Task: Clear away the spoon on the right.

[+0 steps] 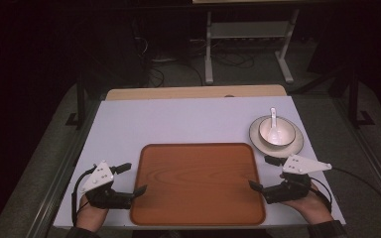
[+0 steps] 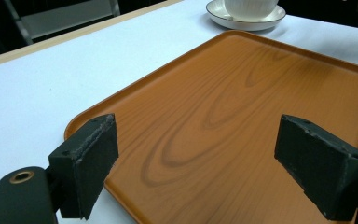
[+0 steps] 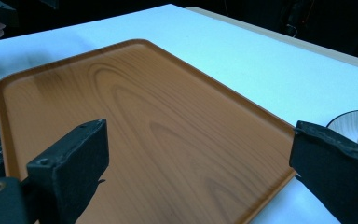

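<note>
A brown wood-grain tray (image 1: 198, 198) lies flat at the front middle of the white table. At its left edge my left gripper (image 1: 131, 179) is open, jaws pointing in over the tray. At the tray's right edge my right gripper (image 1: 264, 173) is also open and points inward. In the left gripper view the gripper (image 2: 203, 168) has its jaws wide apart above the tray (image 2: 242, 93), nothing between them. In the right gripper view the gripper (image 3: 200, 163) likewise spans bare tray (image 3: 135, 116). The tray carries nothing.
A white bowl (image 1: 277, 132) with a white spoon (image 1: 273, 119) in it stands on a plate (image 1: 297, 144) behind my right gripper. The plate (image 2: 244, 21) also shows beyond the tray's far corner. A wooden strip (image 1: 193, 92) borders the table's back edge.
</note>
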Motion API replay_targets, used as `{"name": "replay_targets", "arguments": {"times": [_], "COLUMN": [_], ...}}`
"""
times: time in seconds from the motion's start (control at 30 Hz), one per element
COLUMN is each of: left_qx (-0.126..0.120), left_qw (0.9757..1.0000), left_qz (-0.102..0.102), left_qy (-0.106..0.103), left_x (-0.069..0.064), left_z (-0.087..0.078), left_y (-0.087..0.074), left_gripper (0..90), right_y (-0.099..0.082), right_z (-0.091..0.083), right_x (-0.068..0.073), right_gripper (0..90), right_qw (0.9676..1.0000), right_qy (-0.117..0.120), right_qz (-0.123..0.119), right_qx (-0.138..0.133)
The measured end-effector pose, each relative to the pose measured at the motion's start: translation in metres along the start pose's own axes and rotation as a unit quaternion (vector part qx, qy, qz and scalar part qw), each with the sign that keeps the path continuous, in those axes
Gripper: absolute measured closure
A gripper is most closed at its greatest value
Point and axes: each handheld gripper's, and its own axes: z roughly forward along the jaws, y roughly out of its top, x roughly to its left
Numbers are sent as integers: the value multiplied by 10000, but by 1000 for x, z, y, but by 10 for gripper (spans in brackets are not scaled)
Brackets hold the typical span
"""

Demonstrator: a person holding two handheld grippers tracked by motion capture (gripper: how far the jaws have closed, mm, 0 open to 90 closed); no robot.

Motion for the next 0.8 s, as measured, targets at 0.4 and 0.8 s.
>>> {"name": "replay_targets", "arguments": {"times": [0.4, 0.8], "left_qx": [12, 32], "left_qw": [10000, 10000], "left_qz": [-43, -69], "left_qy": [14, 21], "left_x": [2, 3], "left_z": [0, -1], "left_y": [-1, -2], "left_gripper": [128, 128], "right_y": [3, 11], "right_z": [3, 3], "right_x": [-5, -16], "right_gripper": [39, 51], "right_qw": [10000, 9999], "right_qy": [-21, -116], "right_qz": [9, 26], "right_qx": [32, -22]}}
